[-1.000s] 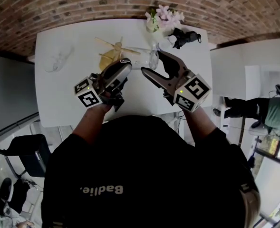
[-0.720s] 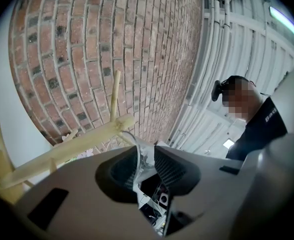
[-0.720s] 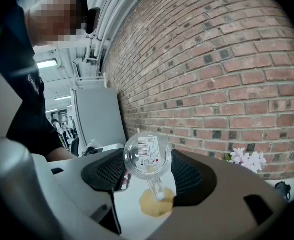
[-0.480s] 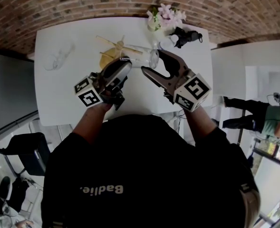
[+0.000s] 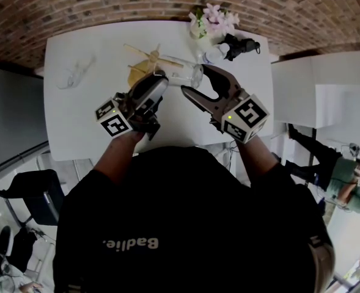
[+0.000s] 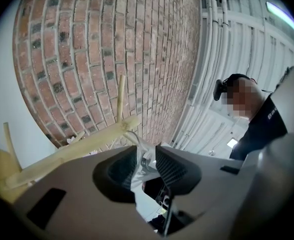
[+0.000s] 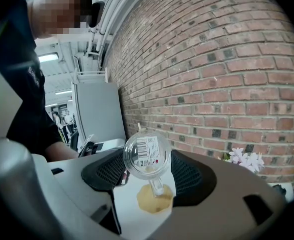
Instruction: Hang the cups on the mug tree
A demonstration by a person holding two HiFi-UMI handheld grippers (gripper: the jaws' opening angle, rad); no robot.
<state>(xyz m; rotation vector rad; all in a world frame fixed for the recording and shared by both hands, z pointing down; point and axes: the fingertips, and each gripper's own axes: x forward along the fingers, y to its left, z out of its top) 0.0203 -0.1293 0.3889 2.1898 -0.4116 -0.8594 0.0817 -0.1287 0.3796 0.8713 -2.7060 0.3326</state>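
The right gripper point(image 7: 147, 175) gripped the clear cup point(image 7: 147, 153) at upper centre of the head view, just beside the mug tree point(image 5: 145, 66). The left gripper point(image 6: 146, 166) was opening its jaws, with the cup's glass between them.

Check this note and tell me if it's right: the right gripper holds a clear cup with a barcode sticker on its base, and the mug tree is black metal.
One thing is wrong: the mug tree is pale wood, not black metal, as the head view shows. The rest holds: the right gripper holds a clear cup with a barcode sticker on its base.
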